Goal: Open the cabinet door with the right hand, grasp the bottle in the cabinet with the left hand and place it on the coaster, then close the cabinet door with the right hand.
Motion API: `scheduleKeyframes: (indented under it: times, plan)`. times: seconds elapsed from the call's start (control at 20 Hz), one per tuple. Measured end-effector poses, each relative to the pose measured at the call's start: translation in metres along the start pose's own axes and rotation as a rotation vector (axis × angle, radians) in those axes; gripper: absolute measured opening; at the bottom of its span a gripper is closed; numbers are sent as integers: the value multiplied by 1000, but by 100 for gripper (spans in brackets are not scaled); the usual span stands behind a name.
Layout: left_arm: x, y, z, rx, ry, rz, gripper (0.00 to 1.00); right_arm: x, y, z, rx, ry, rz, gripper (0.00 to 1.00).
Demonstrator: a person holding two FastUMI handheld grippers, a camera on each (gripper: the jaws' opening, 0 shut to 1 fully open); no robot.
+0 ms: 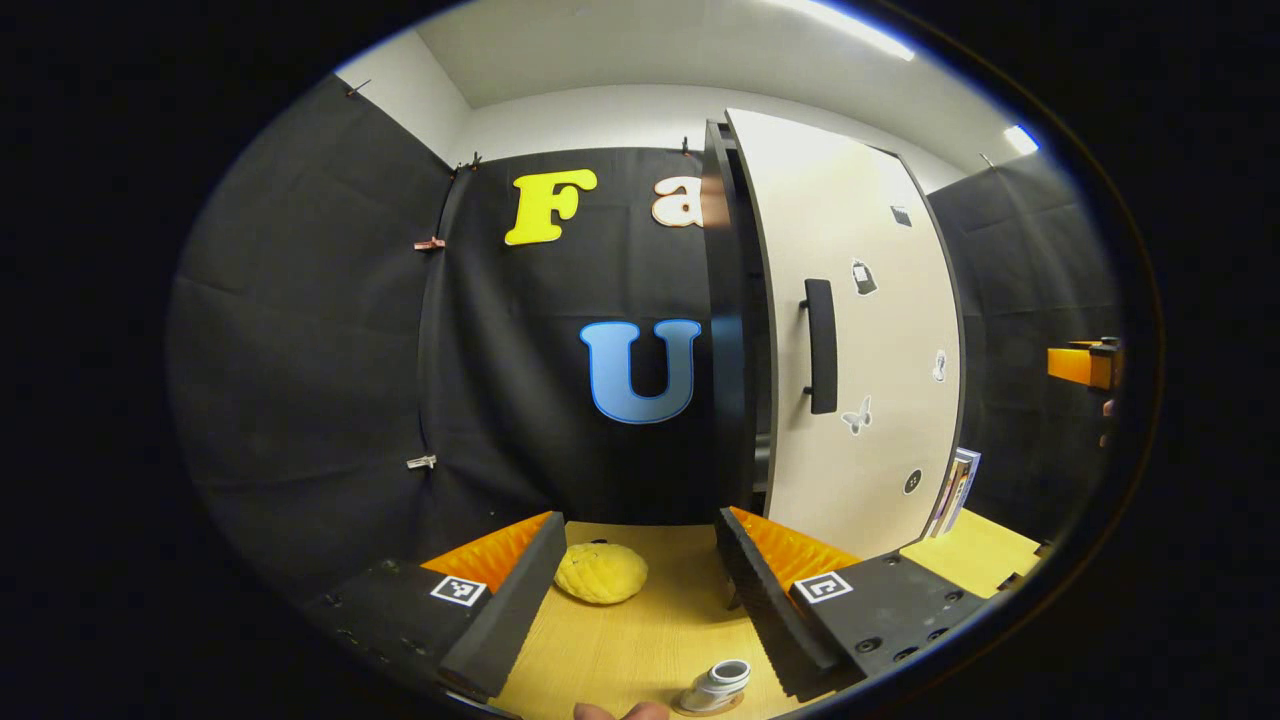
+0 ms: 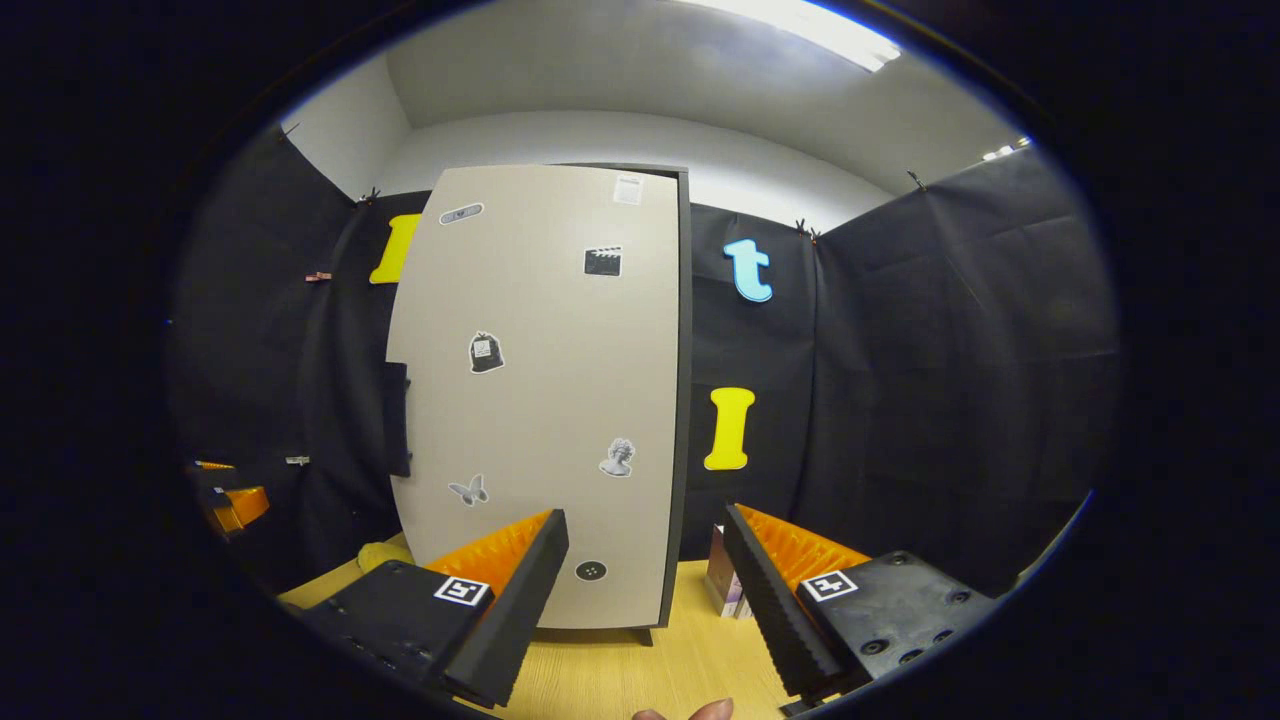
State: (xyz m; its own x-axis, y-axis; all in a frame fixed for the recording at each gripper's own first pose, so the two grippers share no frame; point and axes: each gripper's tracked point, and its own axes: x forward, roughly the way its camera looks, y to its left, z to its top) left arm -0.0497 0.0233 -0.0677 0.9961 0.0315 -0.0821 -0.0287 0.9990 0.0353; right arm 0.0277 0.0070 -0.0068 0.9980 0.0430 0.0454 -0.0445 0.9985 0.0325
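On the wooden surface [image 1: 640, 640] inside a black-walled booth stands a tall pale cabinet [image 1: 850, 330]. Its door [image 2: 540, 390] is nearly shut. In the left gripper view a narrow dark gap shows along the door's left edge, beside the black bar handle [image 1: 821, 345].

The small white bottle [image 1: 718, 685] is out of the cabinet. It stands at the surface's near edge, apparently on a thin brown coaster [image 1: 708, 709], though the coaster is barely visible. So the step in hand, as I judge it, is closing the door with the right hand.

The right tool [image 2: 640, 590] faces the door's front, near its lower right part, fingers spread wide and holding nothing. Whether it touches the door I cannot tell. To close well, a flat, steady push on the free, handle side seems best, so the door swings home without rocking the cabinet.

The left tool [image 1: 640, 590] is also spread wide and empty, aimed at the gap, with a yellow knobbly toy [image 1: 601, 572] between its fingers farther off.

Room is fair. Bare surface lies in front of the cabinet. Books [image 1: 955, 492] lean at the cabinet's right corner, and a small box [image 2: 722, 585] sits there too, both clear of the door's swing. The bottle sits well back from the door.
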Motion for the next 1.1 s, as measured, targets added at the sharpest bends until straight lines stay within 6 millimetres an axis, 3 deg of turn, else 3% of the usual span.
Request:
scheduleKeyframes:
  times: [1.1]
  plan:
    - [-3,-1,1,0,1,-11,96,-4,11,-2,-22,9,22,97]
